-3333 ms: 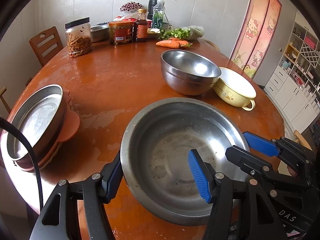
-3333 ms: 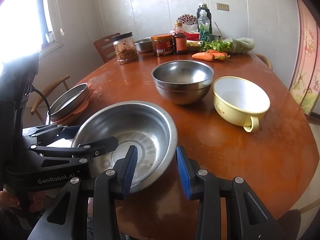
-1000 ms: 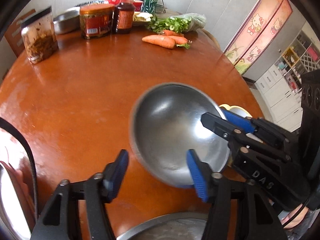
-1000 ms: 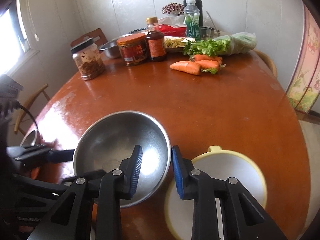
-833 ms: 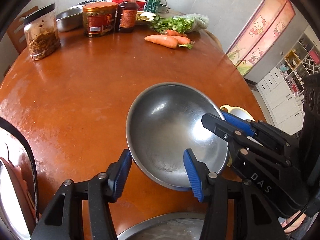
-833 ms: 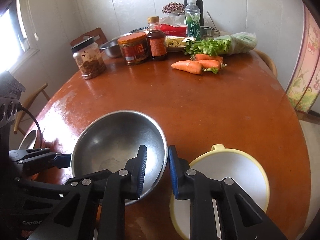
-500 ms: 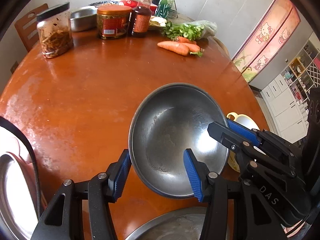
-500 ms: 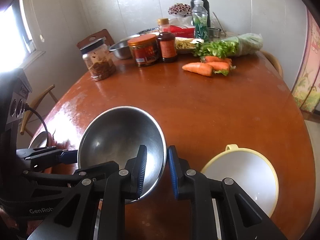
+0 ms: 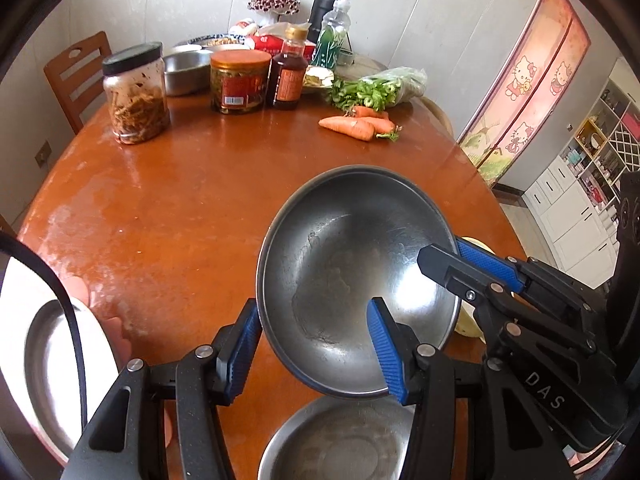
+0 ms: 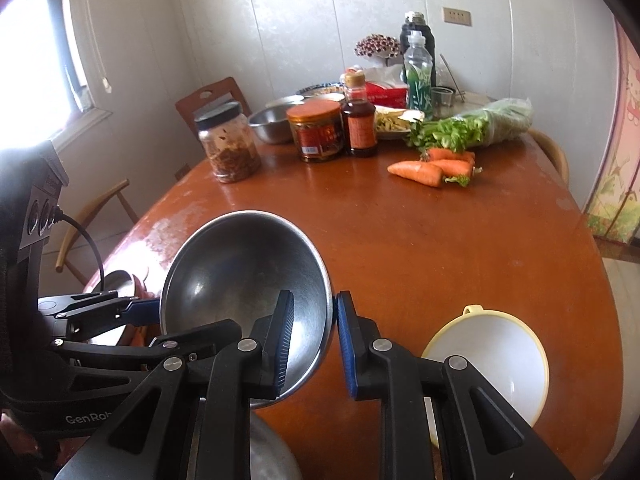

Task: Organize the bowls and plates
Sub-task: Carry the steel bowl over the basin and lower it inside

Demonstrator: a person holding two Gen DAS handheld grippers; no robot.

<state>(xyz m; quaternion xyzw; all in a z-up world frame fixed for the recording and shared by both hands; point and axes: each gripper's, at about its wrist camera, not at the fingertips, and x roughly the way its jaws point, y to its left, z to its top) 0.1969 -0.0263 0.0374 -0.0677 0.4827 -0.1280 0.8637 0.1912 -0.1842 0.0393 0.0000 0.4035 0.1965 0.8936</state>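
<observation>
A deep steel bowl (image 9: 356,256) is lifted off the brown table and tilted; it also shows in the right wrist view (image 10: 240,276). My left gripper (image 9: 316,344) straddles its near rim, one finger inside and one outside, with a wide gap. My right gripper (image 10: 314,338) is shut on the bowl's right rim. A wide steel basin (image 9: 340,444) lies directly below the bowl. A yellow enamel bowl (image 10: 492,364) stands to the right. A steel plate on an orange plate (image 9: 44,364) lies at the left edge.
At the back of the table (image 9: 192,200) stand a jar of pickles (image 9: 136,92), a red-labelled jar (image 9: 240,80), a sauce bottle (image 9: 290,70), a small steel bowl (image 9: 184,70), celery (image 9: 372,88) and carrots (image 9: 352,126). A wooden chair (image 9: 76,76) stands behind.
Both grippers have raised the deep steel bowl off the table, tilted it and drawn it back over the wide basin. The right gripper's jaws have closed on its rim.
</observation>
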